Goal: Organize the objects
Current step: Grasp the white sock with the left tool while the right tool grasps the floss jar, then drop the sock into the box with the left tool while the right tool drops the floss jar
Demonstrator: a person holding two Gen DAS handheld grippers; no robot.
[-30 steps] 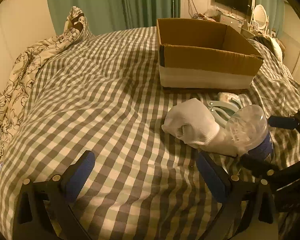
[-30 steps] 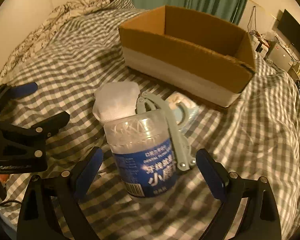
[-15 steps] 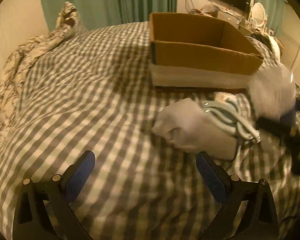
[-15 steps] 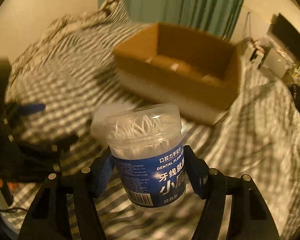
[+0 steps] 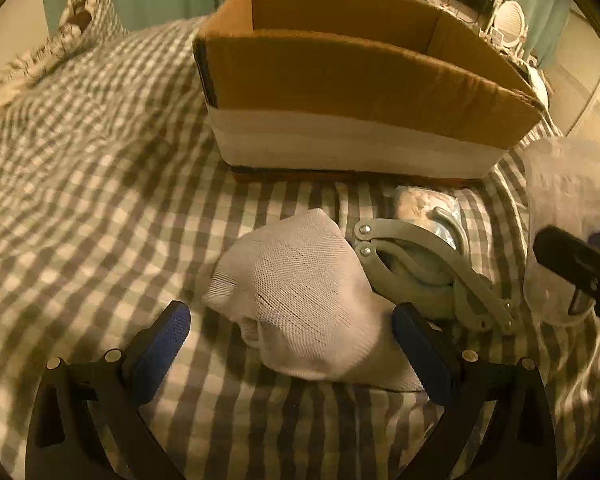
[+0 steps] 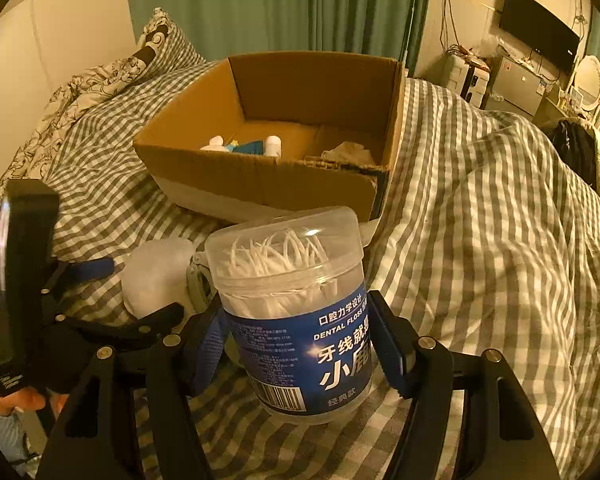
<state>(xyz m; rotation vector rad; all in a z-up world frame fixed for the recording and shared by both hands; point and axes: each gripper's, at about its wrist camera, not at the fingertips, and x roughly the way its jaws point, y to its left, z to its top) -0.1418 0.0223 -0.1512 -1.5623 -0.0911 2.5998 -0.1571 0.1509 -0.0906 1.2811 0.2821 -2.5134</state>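
1. Clear plastic is all the right gripper (image 6: 296, 344) has to hold: its two blue pads are clamped on the labelled lower half of the dental floss pick jar (image 6: 296, 312), lifted off the checked bedspread (image 6: 500, 260) in front of the cardboard box (image 6: 276, 184). I judge the smooth round wall could slip or twist in that grip on the way to the box, and the lid might pop if it drops.
2. Left to right in the left wrist view: the left gripper (image 5: 292, 328) stands wide apart and holds nothing, its pads either side of the white sock (image 5: 300, 296). If it closes from here it may pinch bedspread cloth along with the sock, or nudge the grey-green hand grip trainer (image 5: 428, 272) that touches the sock's right side.
3. Under the trainer lies a pale blue packet (image 5: 424, 204), near the box's front wall. Pulling the trainer carelessly could drag it.
4. The two grippers are close together at the front right corner of the box, so I think they could knock each other.
5. Count: one jar, one sock, one trainer, one packet and one box. Inside the box I make out two white caps, something blue and a crumpled pale thing; more I cannot tell.
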